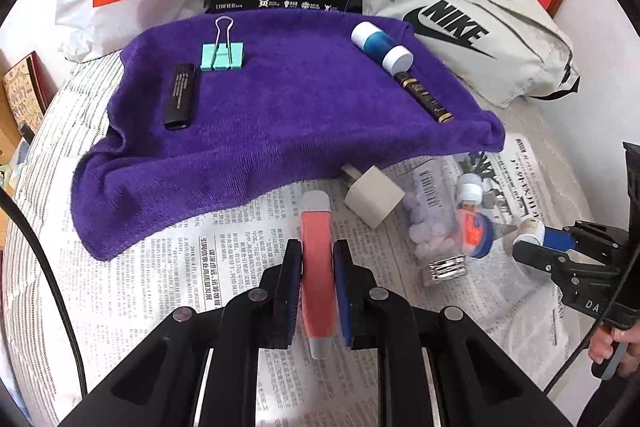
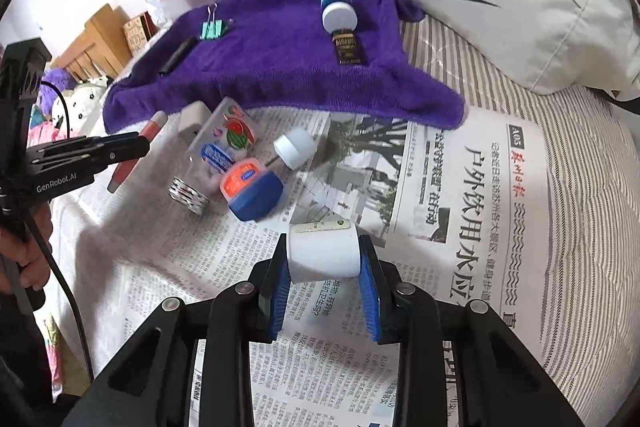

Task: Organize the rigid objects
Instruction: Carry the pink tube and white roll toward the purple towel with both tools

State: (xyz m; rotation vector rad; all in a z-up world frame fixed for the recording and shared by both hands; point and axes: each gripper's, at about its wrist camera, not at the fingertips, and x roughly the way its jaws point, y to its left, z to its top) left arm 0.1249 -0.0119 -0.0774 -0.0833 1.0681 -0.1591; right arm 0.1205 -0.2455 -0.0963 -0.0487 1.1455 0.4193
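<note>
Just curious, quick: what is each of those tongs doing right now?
Left tongs: closed on a red pen.
Right tongs: closed on a white tube.

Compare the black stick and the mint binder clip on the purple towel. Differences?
The black stick is a long, dark, matte bar lying flat; the mint binder clip is short, wide and pale green. The clip has silver wire handles, one raised toward the black box, while the stick has no protruding parts. The stick sits nearer the towel's left edge, the clip farther back. Both rest on the purple towel, apart from each other, with no hand-held gripper touching them.
</note>
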